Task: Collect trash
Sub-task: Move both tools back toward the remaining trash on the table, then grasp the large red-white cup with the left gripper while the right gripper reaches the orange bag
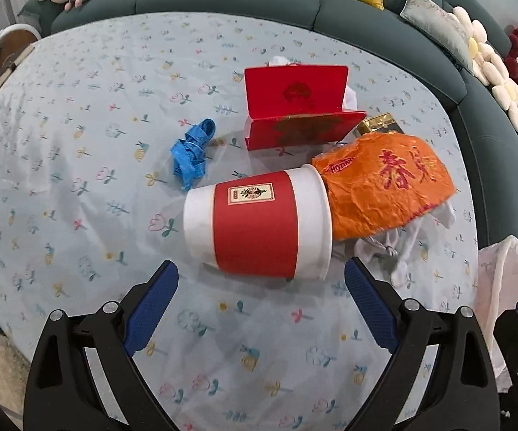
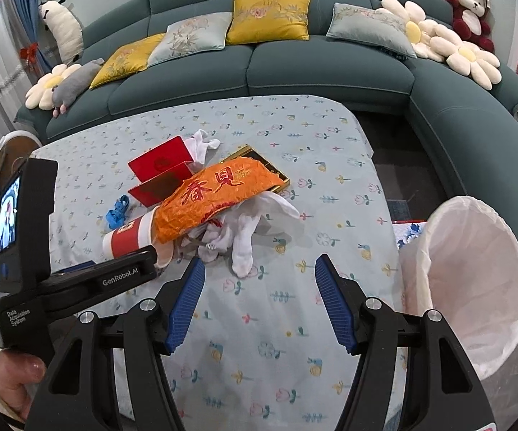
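Both views bright, even diffuse indoor light, soft shadows only, no glare, centre sharp, heavy fisheye bending at edges, black vignette in corners, slight softness toward the rim

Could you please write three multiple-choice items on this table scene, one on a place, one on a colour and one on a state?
1. Where does the orange wrapper lie?
A. Against the open end of the paper cup
B. Inside the lined trash bin
C. On the sofa

2. What colour is the crumpled strip beside the red folded card?
A. Green
B. Blue
C. Yellow

3. How does the left gripper stand?
A. Shut on the cup
B. Open, holding nothing
C. Shut on a sock

Answers:
1. A: the wrapper's edge touches the cup's rim on the tablecloth.
2. B: the strip is bright blue against the pale cloth.
3. B: its fingers are spread wide, short of the cup lying on its side; the right gripper is open too.
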Demonstrator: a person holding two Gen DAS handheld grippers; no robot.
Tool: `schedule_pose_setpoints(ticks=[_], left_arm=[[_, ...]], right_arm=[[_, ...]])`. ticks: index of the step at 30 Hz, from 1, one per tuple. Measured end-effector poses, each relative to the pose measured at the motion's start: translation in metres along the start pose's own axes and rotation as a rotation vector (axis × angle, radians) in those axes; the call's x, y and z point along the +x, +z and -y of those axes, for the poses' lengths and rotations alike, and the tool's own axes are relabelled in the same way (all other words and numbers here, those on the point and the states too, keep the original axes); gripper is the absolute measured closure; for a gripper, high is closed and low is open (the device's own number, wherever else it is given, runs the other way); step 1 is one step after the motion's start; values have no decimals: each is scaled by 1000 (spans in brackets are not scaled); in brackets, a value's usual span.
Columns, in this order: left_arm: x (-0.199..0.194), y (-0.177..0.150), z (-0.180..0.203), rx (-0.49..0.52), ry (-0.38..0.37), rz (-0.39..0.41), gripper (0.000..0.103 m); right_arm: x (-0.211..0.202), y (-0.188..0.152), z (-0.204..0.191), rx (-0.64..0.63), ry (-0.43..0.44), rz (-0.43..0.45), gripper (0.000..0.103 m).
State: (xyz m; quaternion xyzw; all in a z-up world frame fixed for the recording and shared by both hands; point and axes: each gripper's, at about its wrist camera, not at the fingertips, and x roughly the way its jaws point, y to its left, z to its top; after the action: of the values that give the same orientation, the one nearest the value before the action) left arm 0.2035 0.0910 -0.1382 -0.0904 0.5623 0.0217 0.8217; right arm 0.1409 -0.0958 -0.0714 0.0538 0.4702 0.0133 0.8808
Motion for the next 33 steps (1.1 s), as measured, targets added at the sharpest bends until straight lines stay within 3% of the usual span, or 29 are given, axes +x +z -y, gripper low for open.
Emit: schedule_pose_setpoints(ticks=[4, 13, 21, 24, 33], left_arm=[[11, 5, 0, 4, -15, -18, 17], [15, 6, -6, 30, -68, -39, 73], [11, 9, -23, 4, -88, -26, 85], [9, 9, -27, 5, -86, -11, 95], [-8, 9, -29, 12, -92, 37, 99]], right_arm=[[14, 7, -2, 6, 3, -12, 41], [45, 26, -17, 15, 57, -29, 41], [67, 39, -28, 28, 82, -53, 47], [70, 37, -29, 21, 84, -58, 49], [79, 33, -27, 43, 107, -82, 51]])
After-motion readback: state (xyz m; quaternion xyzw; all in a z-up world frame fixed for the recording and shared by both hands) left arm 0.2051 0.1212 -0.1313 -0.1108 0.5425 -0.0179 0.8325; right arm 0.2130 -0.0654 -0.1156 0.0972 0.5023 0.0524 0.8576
